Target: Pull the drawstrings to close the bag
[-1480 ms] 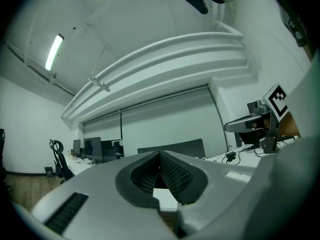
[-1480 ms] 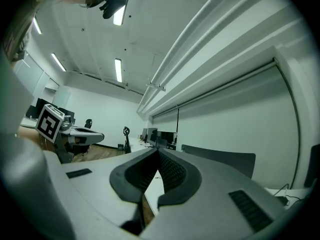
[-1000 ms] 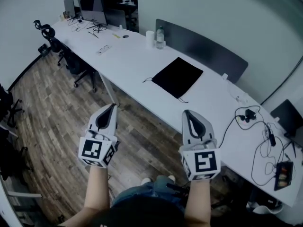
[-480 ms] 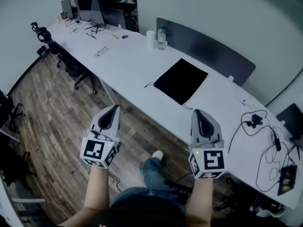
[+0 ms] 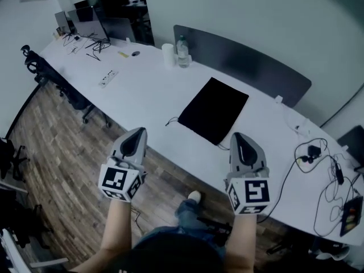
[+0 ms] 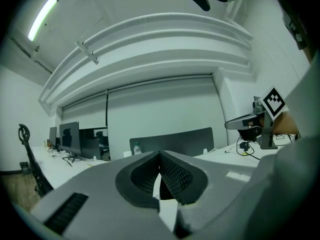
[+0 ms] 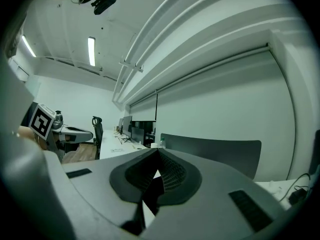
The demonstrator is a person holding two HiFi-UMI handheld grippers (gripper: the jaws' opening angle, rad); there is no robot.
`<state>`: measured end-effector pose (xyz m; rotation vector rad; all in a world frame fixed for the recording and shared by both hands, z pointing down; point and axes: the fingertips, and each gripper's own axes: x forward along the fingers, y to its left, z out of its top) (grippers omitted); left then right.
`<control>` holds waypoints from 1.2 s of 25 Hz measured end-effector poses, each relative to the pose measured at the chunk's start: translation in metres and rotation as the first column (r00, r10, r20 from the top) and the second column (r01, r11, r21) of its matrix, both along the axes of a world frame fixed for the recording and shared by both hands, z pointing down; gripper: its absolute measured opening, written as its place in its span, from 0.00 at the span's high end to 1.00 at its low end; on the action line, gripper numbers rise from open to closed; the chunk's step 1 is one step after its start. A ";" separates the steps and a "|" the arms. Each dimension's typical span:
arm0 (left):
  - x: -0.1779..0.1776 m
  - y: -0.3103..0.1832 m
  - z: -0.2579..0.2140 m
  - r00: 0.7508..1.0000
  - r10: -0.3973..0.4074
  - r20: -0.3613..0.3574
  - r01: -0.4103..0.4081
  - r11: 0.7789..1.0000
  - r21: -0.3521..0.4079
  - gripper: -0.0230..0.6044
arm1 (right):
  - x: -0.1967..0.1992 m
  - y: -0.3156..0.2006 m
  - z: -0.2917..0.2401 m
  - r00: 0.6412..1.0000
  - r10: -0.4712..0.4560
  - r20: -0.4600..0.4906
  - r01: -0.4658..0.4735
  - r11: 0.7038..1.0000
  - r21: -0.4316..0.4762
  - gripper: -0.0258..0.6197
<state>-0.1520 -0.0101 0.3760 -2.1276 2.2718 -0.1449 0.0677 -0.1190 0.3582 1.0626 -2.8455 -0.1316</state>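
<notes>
A flat black drawstring bag [image 5: 213,110] lies on the long white table [image 5: 148,90], one thin string trailing off its near left corner [image 5: 171,120] and another off its near right corner. My left gripper [image 5: 138,131] is shut and empty, held level over the floor just short of the table's near edge, left of the bag. My right gripper [image 5: 239,136] is shut and empty too, its tip over the table's near edge just right of the bag's near corner. In the left gripper view the jaws [image 6: 160,155] meet with nothing between them; the right gripper view shows its jaws [image 7: 158,152] the same.
A dark partition [image 5: 244,61] runs along the table's far side. A bottle [image 5: 182,52] and a white roll [image 5: 168,55] stand beyond the bag. Cables and small devices [image 5: 324,175] lie at the right, monitors [image 5: 105,24] at the far left end. Office chairs [image 5: 62,90] stand on the wooden floor.
Both grippers have moved forward toward the table, still shut; the bag now lies closer, and the right gripper's tip has reached the table's near edge.
</notes>
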 end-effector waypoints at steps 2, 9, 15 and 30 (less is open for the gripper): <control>-0.011 -0.028 0.001 1.000 0.023 -0.005 -0.023 1.000 -0.008 0.97 | -0.007 -0.023 0.000 1.000 0.019 -0.001 -0.019 1.000 -0.004 0.97; -0.032 -0.105 0.009 0.996 0.085 -0.034 -0.087 0.995 -0.042 0.97 | -0.012 -0.090 0.006 0.995 0.097 0.017 -0.097 0.994 -0.046 0.97; -0.041 -0.143 0.035 0.993 0.102 -0.063 -0.109 0.988 -0.111 0.97 | -0.004 -0.118 0.017 0.989 0.148 0.018 -0.146 0.986 -0.085 0.97; -0.059 -0.178 0.169 0.956 0.212 -0.201 -0.284 0.837 -0.467 0.78 | 0.024 -0.136 0.100 0.924 0.383 0.007 -0.357 0.867 -0.346 0.97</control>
